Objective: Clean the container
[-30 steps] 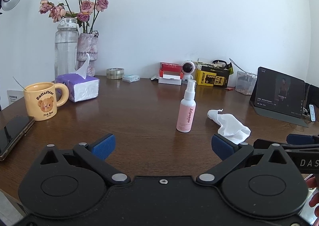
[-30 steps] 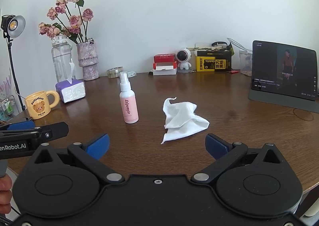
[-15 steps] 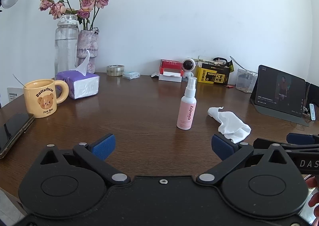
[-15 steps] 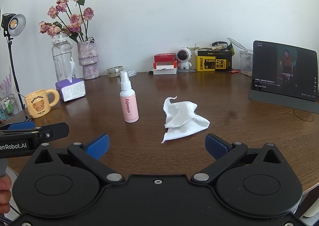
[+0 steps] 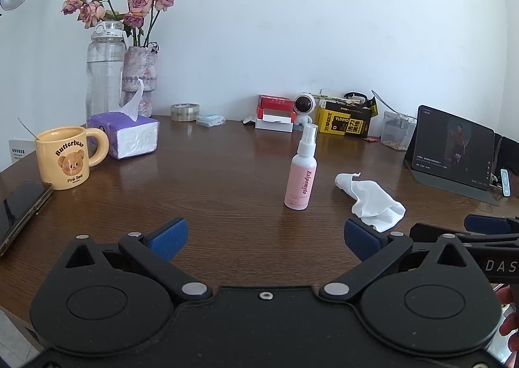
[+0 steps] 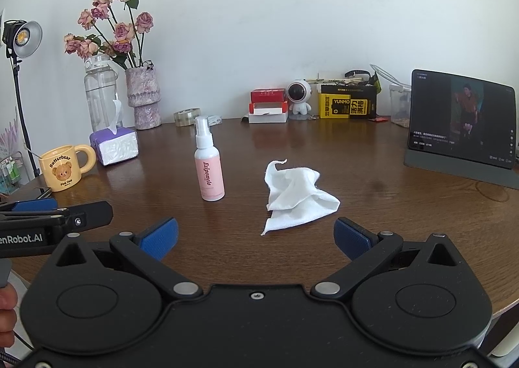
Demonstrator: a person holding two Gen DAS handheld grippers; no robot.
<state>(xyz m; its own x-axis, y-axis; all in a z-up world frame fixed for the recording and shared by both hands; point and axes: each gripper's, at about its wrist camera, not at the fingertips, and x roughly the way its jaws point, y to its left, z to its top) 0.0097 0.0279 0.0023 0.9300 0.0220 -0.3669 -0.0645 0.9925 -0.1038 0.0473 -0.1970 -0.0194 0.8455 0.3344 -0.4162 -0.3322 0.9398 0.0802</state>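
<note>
Bottle (image 6: 209, 170) (upright) beside cloth (image 6: 296, 196).

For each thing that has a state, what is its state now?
left gripper: open, empty
right gripper: open, empty
pink spray bottle: upright, capped
white cloth: crumpled, lying on table
tablet: propped, screen on
lamp: lit

On the counter (image 6: 373, 154) we see the spray bottle (image 6: 209, 163) standing left of the crumpled cloth (image 6: 296, 194), apart from it. Further left sits the mug (image 6: 63, 168), the tissue box (image 6: 114, 145) behind it; the tablet (image 6: 462, 118) stands far right.
</note>
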